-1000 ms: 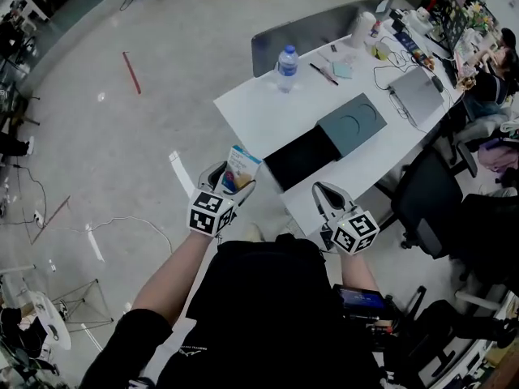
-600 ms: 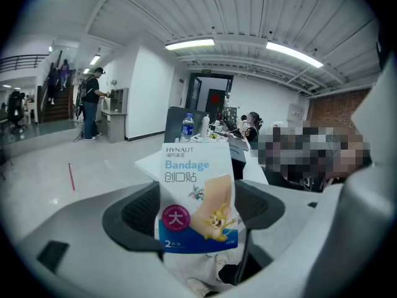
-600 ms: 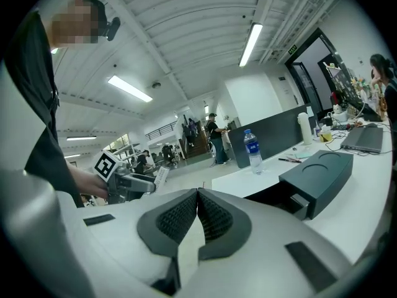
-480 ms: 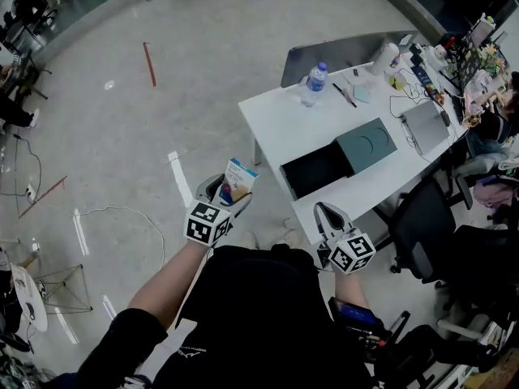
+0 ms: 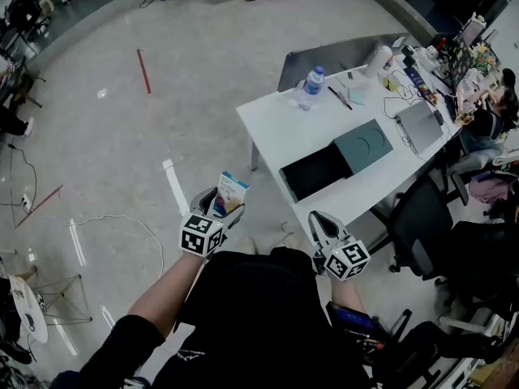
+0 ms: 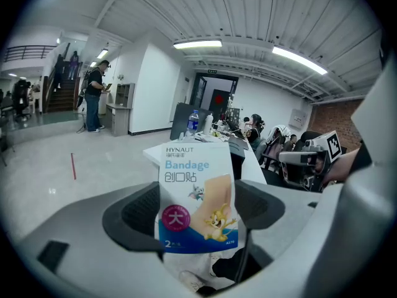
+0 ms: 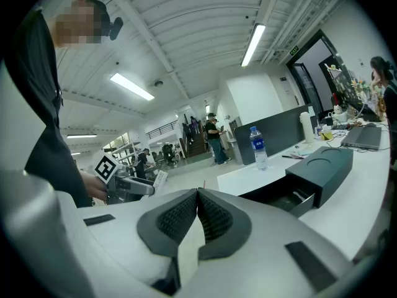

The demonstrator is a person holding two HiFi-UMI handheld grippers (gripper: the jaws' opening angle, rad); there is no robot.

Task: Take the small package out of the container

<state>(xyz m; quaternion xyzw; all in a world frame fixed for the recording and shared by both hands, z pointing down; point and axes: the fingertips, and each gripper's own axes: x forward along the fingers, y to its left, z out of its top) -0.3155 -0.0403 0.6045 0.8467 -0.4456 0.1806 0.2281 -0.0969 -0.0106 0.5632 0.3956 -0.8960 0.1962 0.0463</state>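
Observation:
My left gripper [image 5: 217,203] is shut on a small bandage package [image 5: 230,194], white and blue with a cartoon print, held upright over the floor left of the table. In the left gripper view the package [image 6: 197,198] stands between the two dark pads. My right gripper [image 5: 319,227] hangs near the table's front edge with its jaws pressed together on nothing; its pads [image 7: 197,217] meet in the right gripper view. The dark container [image 5: 335,157] lies open on the white table [image 5: 276,124], its drawer [image 7: 291,197] pulled out.
A water bottle [image 5: 308,87], a laptop [image 5: 419,123], pens and desk clutter sit on the table's far part. Office chairs [image 5: 418,217] stand to the right. A person sits at the far right desk [image 5: 491,104]. Cables [image 5: 105,221] trail on the grey floor.
The view has shifted a little, with both grippers drawn slightly nearer my body and away from the table. The left gripper still holds the package; the right stays shut.

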